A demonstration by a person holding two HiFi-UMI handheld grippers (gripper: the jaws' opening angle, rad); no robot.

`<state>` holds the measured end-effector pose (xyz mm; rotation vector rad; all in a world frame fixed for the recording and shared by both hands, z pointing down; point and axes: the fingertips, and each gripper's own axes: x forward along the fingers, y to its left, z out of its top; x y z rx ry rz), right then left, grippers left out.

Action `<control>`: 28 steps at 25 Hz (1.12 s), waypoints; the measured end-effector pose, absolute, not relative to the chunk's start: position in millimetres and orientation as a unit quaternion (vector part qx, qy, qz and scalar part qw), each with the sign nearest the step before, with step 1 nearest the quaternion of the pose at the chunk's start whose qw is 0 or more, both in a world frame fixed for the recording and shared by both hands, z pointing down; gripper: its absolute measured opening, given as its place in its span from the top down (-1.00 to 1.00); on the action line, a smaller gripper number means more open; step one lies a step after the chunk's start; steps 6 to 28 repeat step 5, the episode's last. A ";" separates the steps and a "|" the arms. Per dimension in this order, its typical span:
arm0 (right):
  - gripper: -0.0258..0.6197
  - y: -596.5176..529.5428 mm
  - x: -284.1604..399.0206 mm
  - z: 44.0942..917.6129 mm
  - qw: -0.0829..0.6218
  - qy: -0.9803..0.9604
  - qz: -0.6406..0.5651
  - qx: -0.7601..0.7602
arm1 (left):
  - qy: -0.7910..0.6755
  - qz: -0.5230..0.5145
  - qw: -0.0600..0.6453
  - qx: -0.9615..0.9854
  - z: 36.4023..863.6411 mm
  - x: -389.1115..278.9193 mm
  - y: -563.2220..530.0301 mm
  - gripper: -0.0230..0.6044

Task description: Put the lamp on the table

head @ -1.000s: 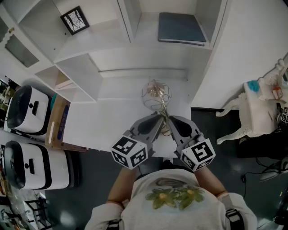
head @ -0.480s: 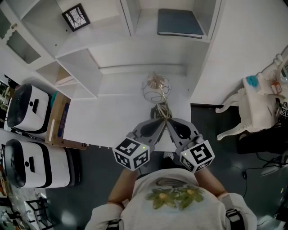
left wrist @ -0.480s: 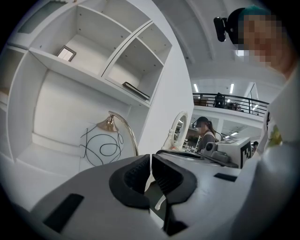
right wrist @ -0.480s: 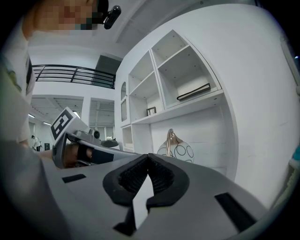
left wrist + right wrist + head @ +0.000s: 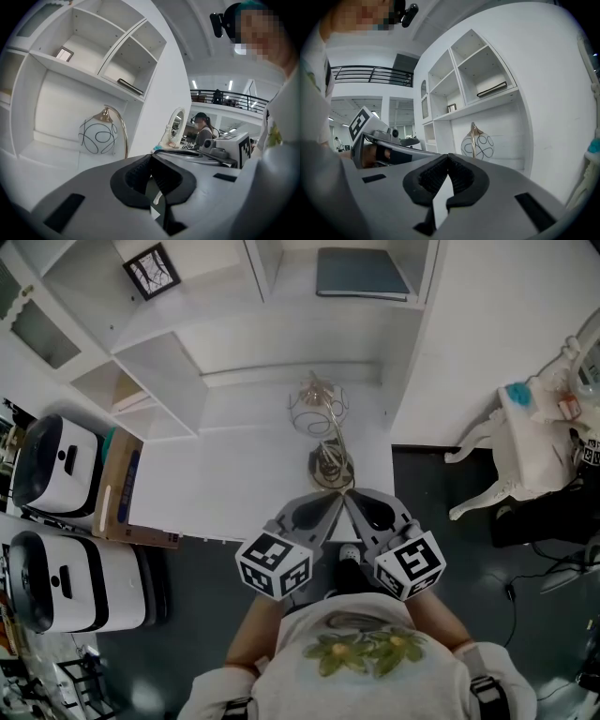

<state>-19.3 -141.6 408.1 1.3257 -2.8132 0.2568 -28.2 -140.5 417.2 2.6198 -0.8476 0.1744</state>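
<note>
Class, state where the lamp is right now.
In the head view, the lamp stands on the white table near its right edge, under the shelves, just beyond the tips of the left gripper and right gripper.

No text, number or brand can be read. Only black-and-white square patterns are carried by the left cube [image 5: 272,565] and the right cube [image 5: 410,563], and no letters are formed by them. A dark blue strip of print is seen on the box [image 5: 120,488] at the left, but it is too small to be made out. Dark branching lines, not words, are shown in the framed picture [image 5: 152,271].
</note>
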 end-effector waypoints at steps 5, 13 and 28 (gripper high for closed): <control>0.83 -118.2 -18.4 415.1 0.018 -0.898 0.087 0.430 | -0.294 0.072 0.181 0.936 423.8 -26.7 -116.0 0.84; 0.83 -118.2 -18.4 415.1 0.018 -0.898 0.087 0.430 | -0.294 0.072 0.181 0.936 423.8 -26.7 -116.0 0.84; 0.83 -118.2 -18.4 415.1 0.018 -0.898 0.087 0.430 | -0.294 0.072 0.181 0.936 423.8 -26.7 -116.0 0.84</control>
